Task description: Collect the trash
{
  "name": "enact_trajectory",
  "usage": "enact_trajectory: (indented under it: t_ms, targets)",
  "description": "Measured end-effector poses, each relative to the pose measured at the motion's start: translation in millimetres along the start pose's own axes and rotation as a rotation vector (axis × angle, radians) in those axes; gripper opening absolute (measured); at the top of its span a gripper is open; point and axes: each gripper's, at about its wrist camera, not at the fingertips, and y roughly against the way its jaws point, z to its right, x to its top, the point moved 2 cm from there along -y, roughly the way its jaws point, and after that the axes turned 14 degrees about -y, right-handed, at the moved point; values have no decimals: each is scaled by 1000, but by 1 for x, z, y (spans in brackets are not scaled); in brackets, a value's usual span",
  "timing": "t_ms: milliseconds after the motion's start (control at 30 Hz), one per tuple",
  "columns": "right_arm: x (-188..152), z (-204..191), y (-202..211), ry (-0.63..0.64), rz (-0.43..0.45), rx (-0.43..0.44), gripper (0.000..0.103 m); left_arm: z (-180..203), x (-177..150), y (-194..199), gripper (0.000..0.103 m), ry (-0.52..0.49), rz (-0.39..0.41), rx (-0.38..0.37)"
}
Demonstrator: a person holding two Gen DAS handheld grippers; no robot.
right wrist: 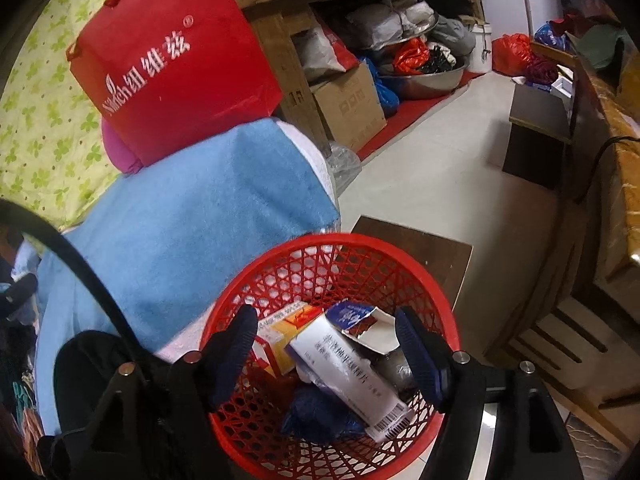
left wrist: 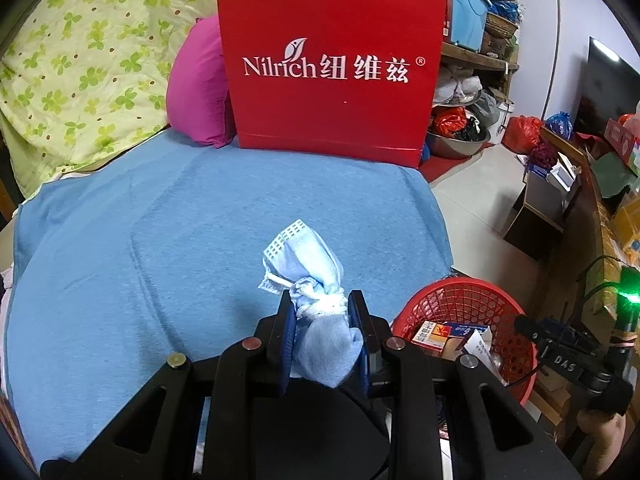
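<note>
My left gripper (left wrist: 322, 312) is shut on a crumpled blue face mask (left wrist: 308, 264), held just above the blue bed cover (left wrist: 160, 248). A red mesh basket (left wrist: 452, 292) stands on the floor to its right, beside the bed. In the right wrist view my right gripper (right wrist: 326, 332) hangs open over that red basket (right wrist: 280, 256), nothing pressed between its fingers. A white medicine box (right wrist: 344, 376) lies in the basket right below the jaws, with an orange and white box (right wrist: 280, 328), a torn blue and white carton (right wrist: 360, 320) and a blue wrapper (right wrist: 316, 416).
A red paper bag (left wrist: 332, 72) stands at the far end of the bed against a pink pillow (left wrist: 196, 92) and a green-flowered quilt (left wrist: 72, 60). Shelves with boxes and bags (right wrist: 360, 60) line the back. A dark low table (right wrist: 536, 132) and a wooden cabinet (right wrist: 608, 208) stand at the right.
</note>
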Motion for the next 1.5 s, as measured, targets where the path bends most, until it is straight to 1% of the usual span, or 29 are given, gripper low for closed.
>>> enact_trajectory:
  t_ms: [67, 167, 367, 533, 633, 767, 1133, 1233, 1267, 1300, 1333, 1367, 1500]
  targets:
    - [4, -1, 8, 0, 22, 8, 76, 5, 1, -2, 27, -1, -6, -11]
    - [10, 0, 25, -11, 65, 25, 76, 16, 4, -5, 27, -22, -8, -47]
    - [22, 2, 61, -26, 156, 67, 77, 57, 14, -18, 27, -88, -28, -137]
    - [28, 9, 89, -26, 231, 77, 79, 90, 14, -36, 27, -143, -73, -204]
    - [30, 17, 98, -32, 255, 76, 79, 104, 12, -44, 27, -169, -96, -229]
    - [30, 27, 105, -48, 272, 73, 79, 116, 10, -51, 27, -191, -119, -243]
    - [31, 43, 109, -86, 287, 62, 79, 137, 4, -61, 28, -250, -168, -283]
    - [31, 45, 113, -93, 306, 67, 79, 142, 2, -65, 33, -251, -182, -313]
    - [31, 45, 115, -95, 312, 68, 79, 143, 1, -67, 42, -253, -187, -313]
    - [31, 44, 117, -95, 316, 69, 79, 145, 1, -69, 49, -257, -192, -309]
    - [32, 43, 117, -94, 316, 68, 79, 145, 1, -70, 63, -258, -193, -304]
    - [33, 42, 118, -91, 317, 66, 79, 145, 2, -70, 70, -258, -190, -298]
    - [33, 36, 118, -79, 319, 61, 79, 138, 2, -65, 72, -252, -180, -300]
